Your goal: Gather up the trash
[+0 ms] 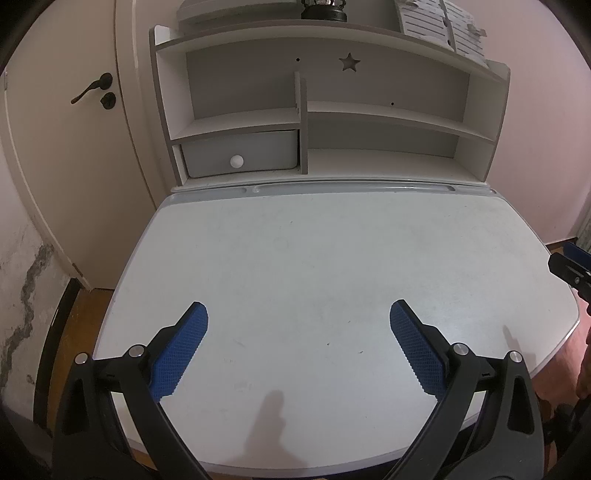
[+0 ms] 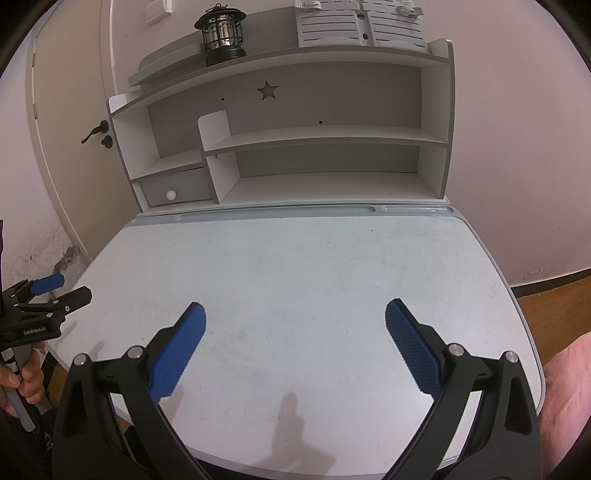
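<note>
"GenRobot.AI" in white letters on black body of left gripper (image 2: pixel 51 295); no other legible text.

Perched at the right end of the white slotted box (image 2: pixel 325 27): a small crumpled silvery scrap (image 2: pixel 408 10), partly cut off by the frame edge. At the left end of that box, a flatter silvery piece (image 2: pixel 307 3). Too small to tell what either is.

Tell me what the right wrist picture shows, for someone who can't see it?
The open right gripper hovers over a bare white desk. Behind stands a shelf unit with a lantern on top; the left gripper shows at the left edge.
</note>
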A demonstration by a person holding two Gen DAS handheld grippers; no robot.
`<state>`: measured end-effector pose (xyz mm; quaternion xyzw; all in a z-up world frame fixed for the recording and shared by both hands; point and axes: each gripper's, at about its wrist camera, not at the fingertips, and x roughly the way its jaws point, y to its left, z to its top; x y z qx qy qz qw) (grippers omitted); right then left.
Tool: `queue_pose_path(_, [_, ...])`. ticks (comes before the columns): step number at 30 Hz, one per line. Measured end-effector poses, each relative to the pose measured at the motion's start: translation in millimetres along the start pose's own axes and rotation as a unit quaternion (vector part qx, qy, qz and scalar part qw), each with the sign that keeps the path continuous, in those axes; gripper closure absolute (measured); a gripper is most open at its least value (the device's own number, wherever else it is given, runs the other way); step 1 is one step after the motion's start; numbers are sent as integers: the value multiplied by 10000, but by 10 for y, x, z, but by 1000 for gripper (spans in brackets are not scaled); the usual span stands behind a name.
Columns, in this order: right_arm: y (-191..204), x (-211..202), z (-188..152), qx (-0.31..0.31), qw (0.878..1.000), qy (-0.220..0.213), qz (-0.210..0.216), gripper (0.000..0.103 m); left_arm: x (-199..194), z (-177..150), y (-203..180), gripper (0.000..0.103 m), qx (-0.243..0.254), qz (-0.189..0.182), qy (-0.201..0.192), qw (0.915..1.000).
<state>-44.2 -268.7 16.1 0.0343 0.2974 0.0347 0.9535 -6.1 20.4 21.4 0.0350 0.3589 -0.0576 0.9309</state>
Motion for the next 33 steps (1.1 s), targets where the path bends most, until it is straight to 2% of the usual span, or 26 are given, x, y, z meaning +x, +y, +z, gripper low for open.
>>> queue_pose_path(33, [-15,21,-10,32,10000,-22,-20,9,68,3,14,7,7,-83,129,9999])
